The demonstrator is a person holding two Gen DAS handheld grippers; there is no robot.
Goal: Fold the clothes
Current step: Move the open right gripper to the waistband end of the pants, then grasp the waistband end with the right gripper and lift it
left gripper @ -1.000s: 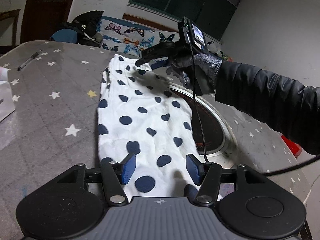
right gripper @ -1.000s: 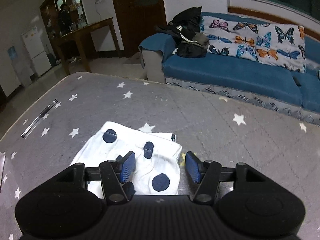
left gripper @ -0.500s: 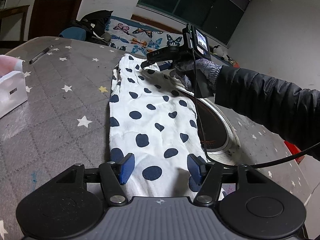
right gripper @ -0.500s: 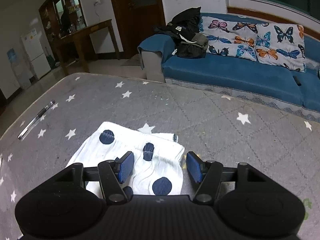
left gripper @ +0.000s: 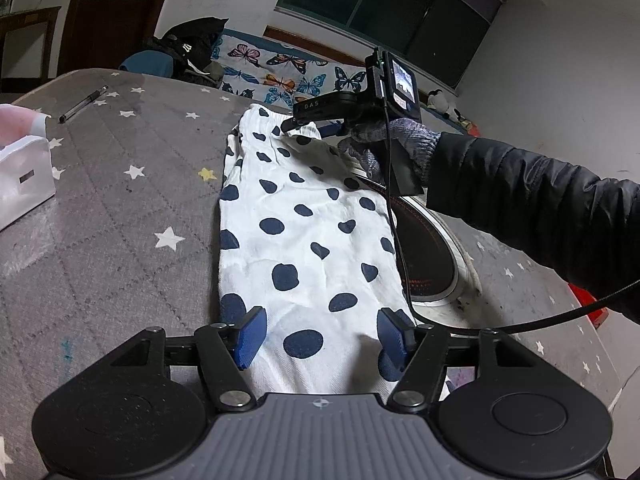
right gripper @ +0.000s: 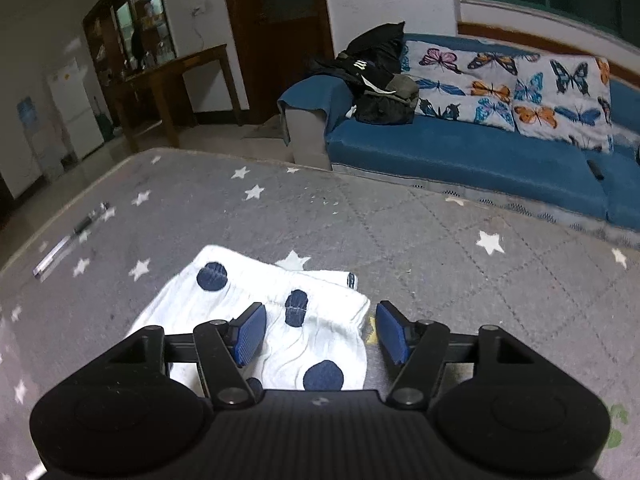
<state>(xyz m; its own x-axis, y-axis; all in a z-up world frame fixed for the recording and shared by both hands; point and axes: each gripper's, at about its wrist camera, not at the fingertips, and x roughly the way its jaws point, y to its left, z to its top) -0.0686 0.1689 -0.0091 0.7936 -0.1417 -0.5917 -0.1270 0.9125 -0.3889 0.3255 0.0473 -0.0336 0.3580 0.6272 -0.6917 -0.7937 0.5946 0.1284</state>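
**A:** What's the biggest thing you've got in front of you?

**B:** The bench [left gripper: 120, 216], covered in grey quilted cloth with white stars. Lying on it, I see the white garment with dark blue dots [left gripper: 296, 240], spread flat in a long strip from the near edge toward the far edge. Its right side overlaps a round black plate with a pale rim [left gripper: 432, 260] set in the bench top.

**A:** And your two grippers?

**B:** My left gripper [left gripper: 320, 338] sits over the near end of the garment. Its blue fingers [left gripper: 250, 336] are spread and widening, with cloth lying between them; I see no pinch. My right gripper [right gripper: 318, 332] is at the far end, over the waistband. Its fingers [right gripper: 250, 334] are spread too, with the waistband corner beneath the gap, not squeezed.

**A:** Anything smaller around?

**B:** A white box [left gripper: 22, 180] near the left edge, and a pen [left gripper: 82, 104] toward the far left corner, well apart from the garment.
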